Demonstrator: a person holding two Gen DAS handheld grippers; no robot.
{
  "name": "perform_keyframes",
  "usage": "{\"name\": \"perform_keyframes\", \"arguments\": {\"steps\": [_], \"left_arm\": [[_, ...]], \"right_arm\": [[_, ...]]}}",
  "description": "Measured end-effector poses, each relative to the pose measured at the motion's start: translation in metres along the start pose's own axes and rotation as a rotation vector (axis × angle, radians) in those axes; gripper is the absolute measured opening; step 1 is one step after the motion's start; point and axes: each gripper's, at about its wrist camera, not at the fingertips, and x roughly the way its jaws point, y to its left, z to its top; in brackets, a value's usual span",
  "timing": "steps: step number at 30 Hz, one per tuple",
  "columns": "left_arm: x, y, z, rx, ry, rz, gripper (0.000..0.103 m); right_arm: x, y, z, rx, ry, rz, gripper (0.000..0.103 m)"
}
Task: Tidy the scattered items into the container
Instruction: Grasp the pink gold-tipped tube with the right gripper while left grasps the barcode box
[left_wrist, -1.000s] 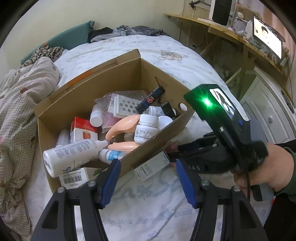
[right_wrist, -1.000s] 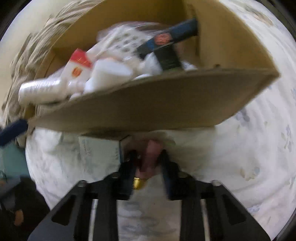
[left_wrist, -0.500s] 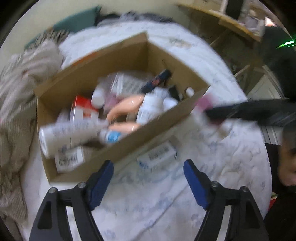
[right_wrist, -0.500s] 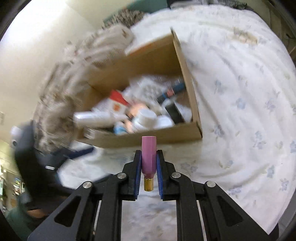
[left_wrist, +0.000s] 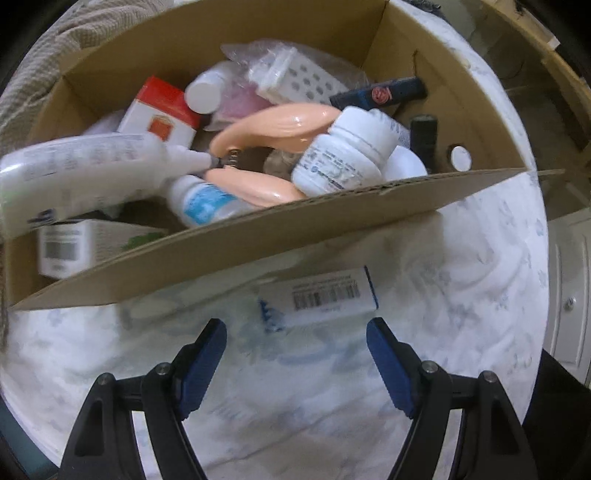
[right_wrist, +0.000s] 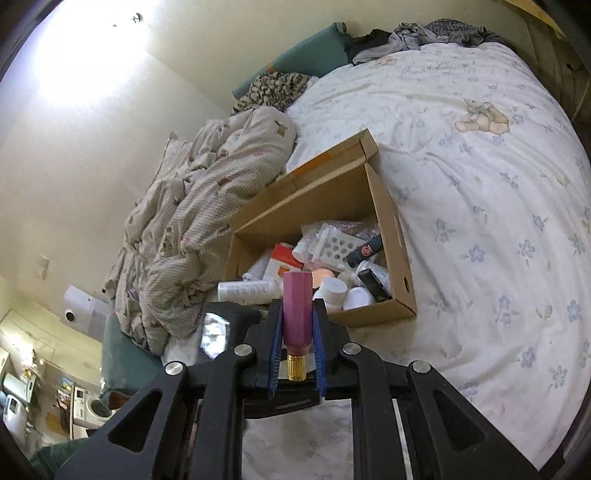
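Pink tube lifted; small white carton targeted next.
Right hand-held gripper (right_wrist: 295, 332), now raised off the bed, stays clamped on the pink tube (right_wrist: 296, 308) at lower centre, short of the cardboard box (right_wrist: 400, 236); left hand-held gripper (left_wrist: 295, 354), jaws apart, has closed in on the white carton (left_wrist: 325, 295) at mid-frame.

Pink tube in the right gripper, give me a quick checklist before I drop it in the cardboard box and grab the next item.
1. Right gripper shut on pink tube: ok.
2. Tube above the cardboard box: cannot tell.
3. Box top open: ok.
4. Left gripper open: ok.
5. White barcode carton on the bedsheet outside the box, ahead of the left gripper: ok.
6. Carton between its fingers: not ok.
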Motion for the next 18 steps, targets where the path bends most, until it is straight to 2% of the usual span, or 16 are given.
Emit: {"name": "perform_keyframes", "arguments": {"steps": [7,15,16,17,18], "left_arm": [[0.018,-0.010,0.003,0.001,0.002,0.007,0.079],[0.021,-0.009,0.004,-0.037,-0.037,-0.051,0.079],[0.021,-0.009,0.004,-0.040,-0.047,-0.062,0.072],[0.019,-0.008,0.002,-0.039,-0.063,-0.080,0.047],[0.017,-0.008,0.001,-0.033,-0.073,-0.108,0.031]], "right_arm": [[0.001,0.002,0.003,-0.002,0.002,0.000,0.016],[0.015,0.009,0.001,-0.016,0.019,-0.009,0.016],[0.016,0.009,0.001,-0.018,0.022,-0.012,0.016],[0.017,0.010,0.000,-0.020,0.024,-0.014,0.016],[0.018,0.009,0.000,-0.021,0.027,-0.015,0.016]]}}
